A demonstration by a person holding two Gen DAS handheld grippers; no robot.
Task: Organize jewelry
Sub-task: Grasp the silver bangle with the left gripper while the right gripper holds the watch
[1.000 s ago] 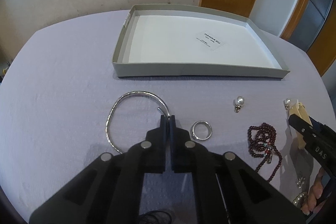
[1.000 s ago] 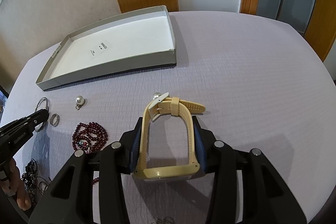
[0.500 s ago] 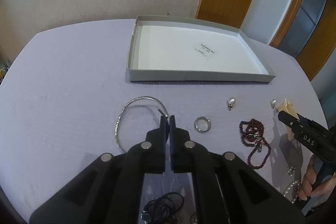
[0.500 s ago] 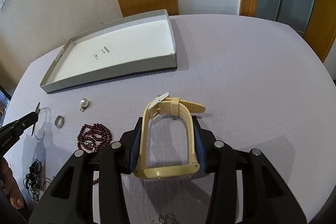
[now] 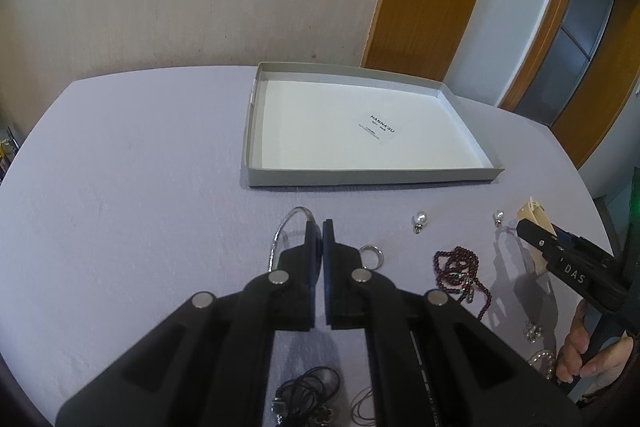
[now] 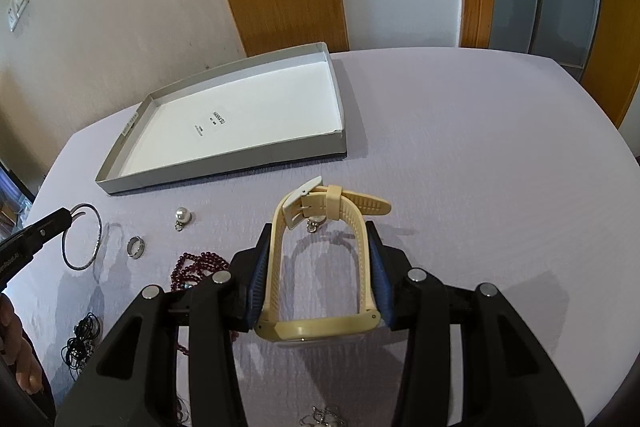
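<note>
We see a round tabletop (image 5: 132, 187) under a pale lilac cloth. On it, toward the far side, sits a shallow grey box lid (image 5: 360, 178) with a white inside and a small printed label. Nearer lie two pearl pendants (image 5: 420, 218) (image 5: 498, 215), well apart, a silver ring (image 5: 373, 254) and a dark red bead strand (image 5: 458, 273) to its right. At the near edge we see a tangle of black cord (image 5: 308, 387), thin wire loops (image 5: 362, 403) and small silver pieces (image 5: 532, 331).
</note>
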